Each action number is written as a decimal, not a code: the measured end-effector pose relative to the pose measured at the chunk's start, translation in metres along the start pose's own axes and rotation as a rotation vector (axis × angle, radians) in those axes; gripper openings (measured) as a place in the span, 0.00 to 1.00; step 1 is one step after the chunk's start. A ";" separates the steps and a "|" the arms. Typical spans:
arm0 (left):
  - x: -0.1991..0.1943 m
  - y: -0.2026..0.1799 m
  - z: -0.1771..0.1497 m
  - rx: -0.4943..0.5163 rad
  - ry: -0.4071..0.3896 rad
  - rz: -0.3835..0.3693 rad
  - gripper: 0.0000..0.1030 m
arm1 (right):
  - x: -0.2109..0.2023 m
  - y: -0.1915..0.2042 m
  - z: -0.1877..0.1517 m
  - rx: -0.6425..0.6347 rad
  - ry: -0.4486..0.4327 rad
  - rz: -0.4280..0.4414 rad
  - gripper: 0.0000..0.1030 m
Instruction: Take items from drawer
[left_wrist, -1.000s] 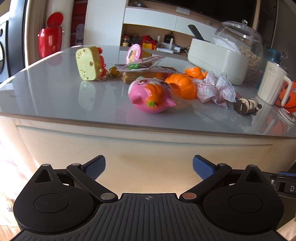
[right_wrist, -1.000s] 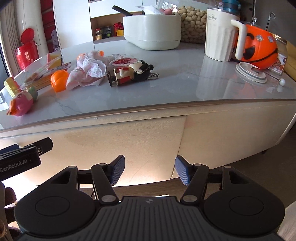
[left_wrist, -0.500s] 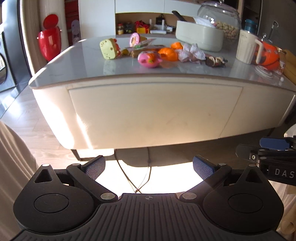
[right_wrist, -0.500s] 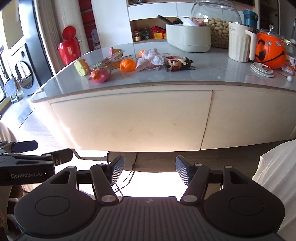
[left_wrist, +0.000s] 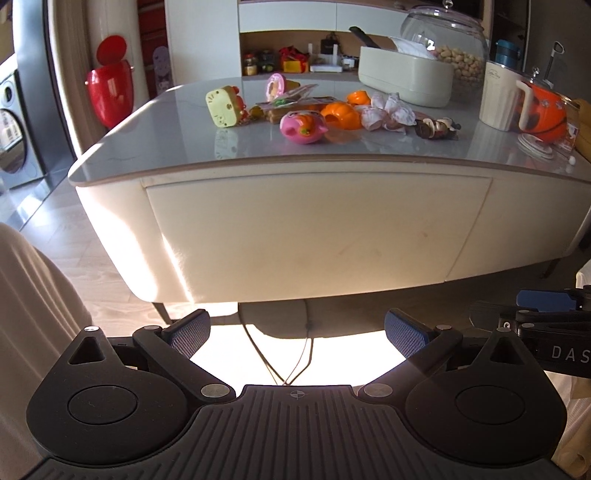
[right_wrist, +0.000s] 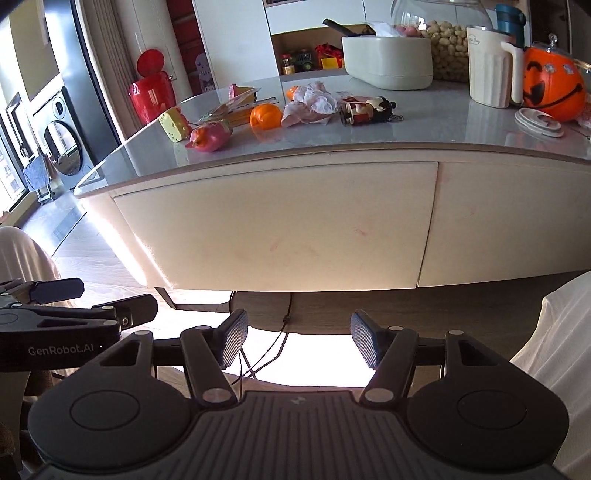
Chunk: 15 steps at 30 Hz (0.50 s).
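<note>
The left gripper (left_wrist: 297, 328) hangs with its jaws spread wide and empty, and the right gripper (right_wrist: 297, 338) beside it is likewise wide and empty, both held low and well apart from the table. Ahead, the closed drawer (left_wrist: 317, 225) sits under the tabletop (left_wrist: 155, 136), its long front running left to right, facing the grippers. Toys, among them a pink pig toy (left_wrist: 303, 127), lie on top.

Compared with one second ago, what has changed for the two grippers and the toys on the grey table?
Both grippers, left and right, drew back and down from the grey tabletop, so the cream drawer fronts now show. Nothing was gripped or released. Both stay open and empty; the pink pig toy and neighbours stayed put.
</note>
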<state>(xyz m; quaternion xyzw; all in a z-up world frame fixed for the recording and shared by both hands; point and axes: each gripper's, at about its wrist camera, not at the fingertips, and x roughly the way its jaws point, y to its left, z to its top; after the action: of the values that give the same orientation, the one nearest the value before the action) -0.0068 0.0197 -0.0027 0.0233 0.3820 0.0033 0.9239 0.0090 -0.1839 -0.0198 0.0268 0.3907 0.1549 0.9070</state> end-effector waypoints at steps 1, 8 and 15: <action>0.000 0.000 0.000 -0.002 0.001 0.001 1.00 | -0.001 0.001 0.000 -0.003 -0.005 -0.004 0.60; 0.002 0.001 -0.002 -0.002 0.008 -0.002 1.00 | -0.001 0.000 0.001 0.004 -0.020 -0.027 0.60; 0.002 0.001 -0.003 -0.003 0.010 -0.004 1.00 | -0.001 0.001 0.001 -0.009 -0.020 -0.029 0.60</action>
<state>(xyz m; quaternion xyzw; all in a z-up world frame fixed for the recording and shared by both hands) -0.0074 0.0204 -0.0057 0.0212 0.3866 0.0022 0.9220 0.0086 -0.1827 -0.0187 0.0184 0.3813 0.1432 0.9131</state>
